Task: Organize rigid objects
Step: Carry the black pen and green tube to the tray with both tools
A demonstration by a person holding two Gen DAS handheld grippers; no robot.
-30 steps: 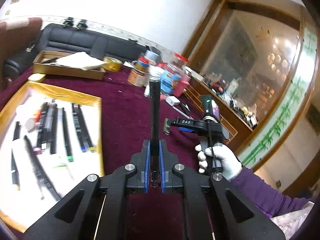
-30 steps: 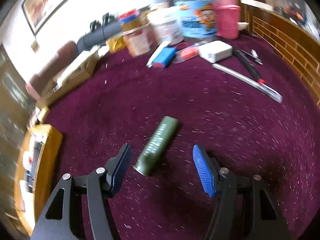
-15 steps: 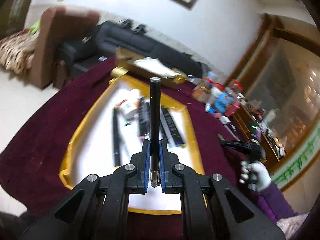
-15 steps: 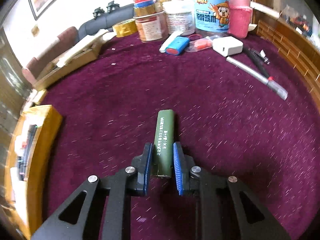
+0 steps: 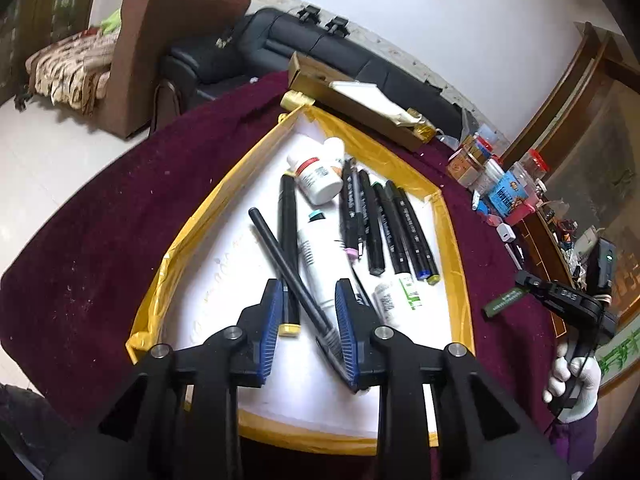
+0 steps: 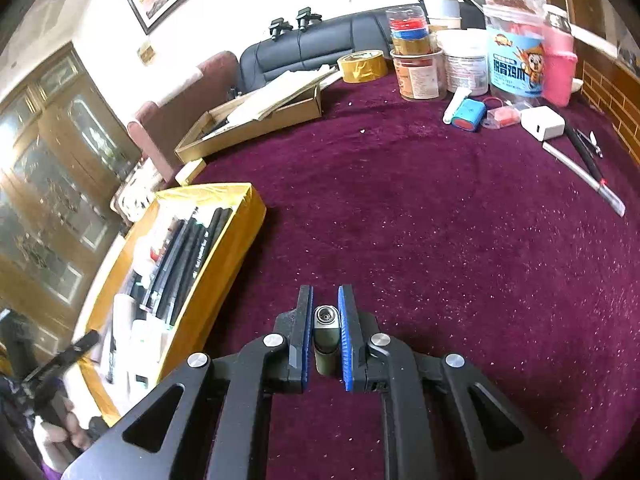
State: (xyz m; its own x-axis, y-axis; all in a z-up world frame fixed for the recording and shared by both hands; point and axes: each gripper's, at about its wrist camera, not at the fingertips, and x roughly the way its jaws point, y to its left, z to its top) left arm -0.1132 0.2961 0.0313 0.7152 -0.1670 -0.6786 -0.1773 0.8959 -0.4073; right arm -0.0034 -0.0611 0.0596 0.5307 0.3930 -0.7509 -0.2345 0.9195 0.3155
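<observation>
- My left tool [image 5: 306, 320] hangs over the gold-rimmed tray [image 5: 456, 264]; its jaws have just been opening, and the thin black pen [image 5: 288, 268] lies loose between them, its near end leaning on the right pad.
- That pen lies diagonally, its far tip towards the tray's upper left and its long axis crossing a black marker [image 5: 289, 240] beneath it.
- My right tool [image 6: 325, 336], whose jaws have just been closing, is clenched on the green cylinder [image 6: 326, 338], lifted above the maroon desk [image 6: 440, 240].
- In the right wrist view the cylinder points nearly straight along the fingers, metal end towards the camera; the left wrist view shows it sticking out leftwards towards the tray.
- Done, as I judge it: a row of markers [image 5: 392, 232], a white bottle [image 5: 318, 172] and some tubes already sit in the tray, and the pen is about delivered.
- Left: the cylinder must go in, and a silver pen [image 6: 584, 178], a white charger [image 6: 542, 122] and a blue item [image 6: 468, 114] lie on the desk beyond.
</observation>
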